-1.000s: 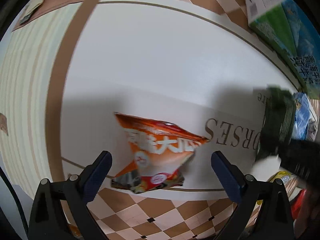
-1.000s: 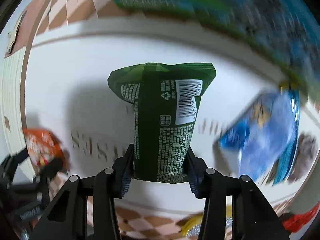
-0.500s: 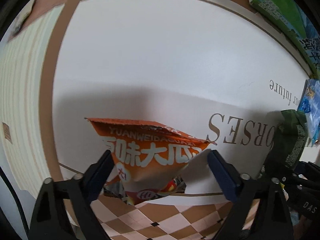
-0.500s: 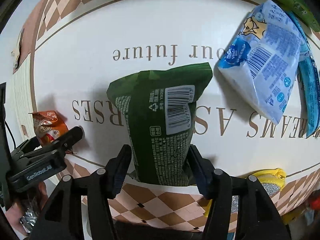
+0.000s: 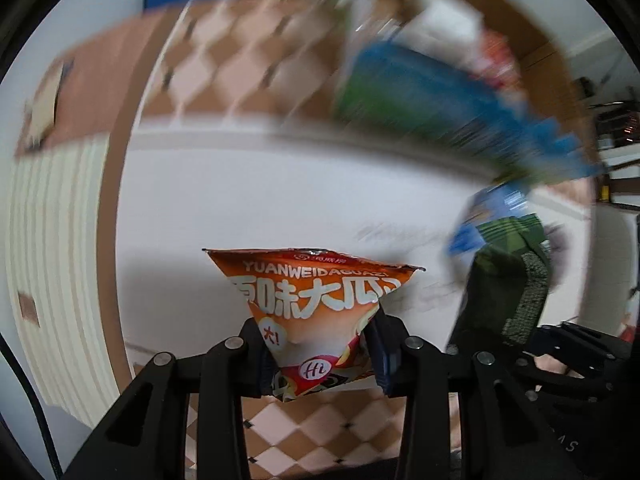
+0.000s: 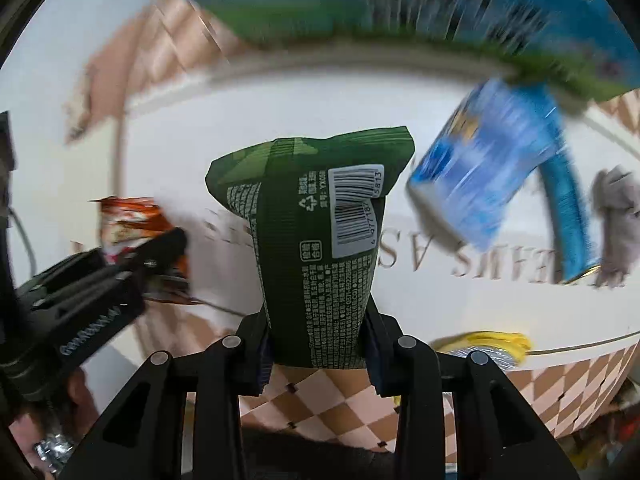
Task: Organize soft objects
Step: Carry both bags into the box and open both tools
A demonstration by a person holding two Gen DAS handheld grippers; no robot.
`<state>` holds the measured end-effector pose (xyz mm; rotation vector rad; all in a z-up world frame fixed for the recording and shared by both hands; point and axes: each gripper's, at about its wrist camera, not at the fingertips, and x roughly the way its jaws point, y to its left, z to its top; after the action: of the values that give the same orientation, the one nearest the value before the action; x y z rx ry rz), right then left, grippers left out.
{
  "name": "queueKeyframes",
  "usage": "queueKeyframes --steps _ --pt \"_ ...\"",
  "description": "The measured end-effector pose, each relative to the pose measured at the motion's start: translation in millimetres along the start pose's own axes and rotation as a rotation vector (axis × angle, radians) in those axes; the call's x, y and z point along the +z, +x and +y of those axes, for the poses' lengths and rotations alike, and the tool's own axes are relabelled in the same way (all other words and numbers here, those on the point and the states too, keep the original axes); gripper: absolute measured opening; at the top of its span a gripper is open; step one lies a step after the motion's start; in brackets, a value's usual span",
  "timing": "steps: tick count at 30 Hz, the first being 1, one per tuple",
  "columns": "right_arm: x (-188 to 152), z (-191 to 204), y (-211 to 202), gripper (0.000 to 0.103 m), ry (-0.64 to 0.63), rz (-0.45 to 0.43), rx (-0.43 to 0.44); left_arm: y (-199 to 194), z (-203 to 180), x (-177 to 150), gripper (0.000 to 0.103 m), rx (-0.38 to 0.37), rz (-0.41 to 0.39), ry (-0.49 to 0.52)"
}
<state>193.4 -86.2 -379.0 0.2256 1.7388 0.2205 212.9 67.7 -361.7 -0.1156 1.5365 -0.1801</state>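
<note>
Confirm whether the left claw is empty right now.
No, the left claw is shut on the orange snack bag, pinching its lower part.

Table (image 6: 500, 364) covered in brown-and-pink checkered cloth with a white printed centre panel, brown lettering. Lying on the panel: blurred blue-and-white plastic packet (image 6: 488, 168), yellow-and-silver foil packet (image 6: 488, 346) at near edge. Large green-and-blue bag (image 5: 448, 116) at far edge, blurred.

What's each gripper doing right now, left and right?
Left gripper: closed on the orange snack bag.
Right gripper: closed on the green snack bag.
</note>
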Motion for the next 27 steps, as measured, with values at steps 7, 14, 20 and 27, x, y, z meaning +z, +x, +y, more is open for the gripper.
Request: queueKeyframes --steps 7,14,20,27 --pt "35 -18 -151 0.039 0.011 -0.209 0.052 -78 -22 143 0.035 -0.119 -0.032 0.085" --pt "138 -44 -175 0.039 0.099 -0.219 0.079 -34 -44 237 0.035 -0.182 0.16 0.026" --pt "196 -67 -141 0.039 0.148 -0.129 0.042 18 -52 265 0.036 -0.141 0.282 -0.011" --pt "214 -78 -90 0.039 0.159 -0.017 -0.003 72 -55 260 0.036 -0.174 0.426 -0.029"
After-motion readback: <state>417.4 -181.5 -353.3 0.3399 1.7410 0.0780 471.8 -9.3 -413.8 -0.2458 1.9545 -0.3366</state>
